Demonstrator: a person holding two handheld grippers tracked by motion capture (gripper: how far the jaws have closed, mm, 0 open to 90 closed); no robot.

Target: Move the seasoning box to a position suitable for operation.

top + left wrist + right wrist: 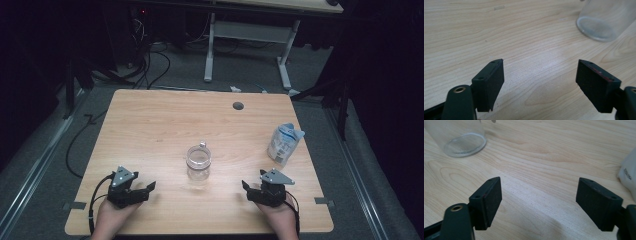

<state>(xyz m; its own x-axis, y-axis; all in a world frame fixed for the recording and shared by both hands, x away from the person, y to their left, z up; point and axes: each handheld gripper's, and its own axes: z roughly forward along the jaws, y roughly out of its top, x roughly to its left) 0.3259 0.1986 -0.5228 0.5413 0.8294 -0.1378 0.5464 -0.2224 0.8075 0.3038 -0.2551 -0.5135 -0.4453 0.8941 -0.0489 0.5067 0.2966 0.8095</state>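
A clear glass jar (198, 162) stands upright near the middle of the wooden table (150, 130); its base shows at the top right of the left gripper view (599, 25) and at the top left of the right gripper view (464, 142). A white and blue bag (284, 143) stands at the right side, and its white edge (629, 176) enters the right gripper view. My left gripper (145, 189) rests open at the front left, nothing between its jaws. My right gripper (250, 189) rests open at the front right, likewise with nothing in it.
A round cable hole (238, 105) sits near the table's far edge. Beyond the table are a white-legged desk (250, 45) and cables on the grey floor. Bare wood lies between the grippers and the jar.
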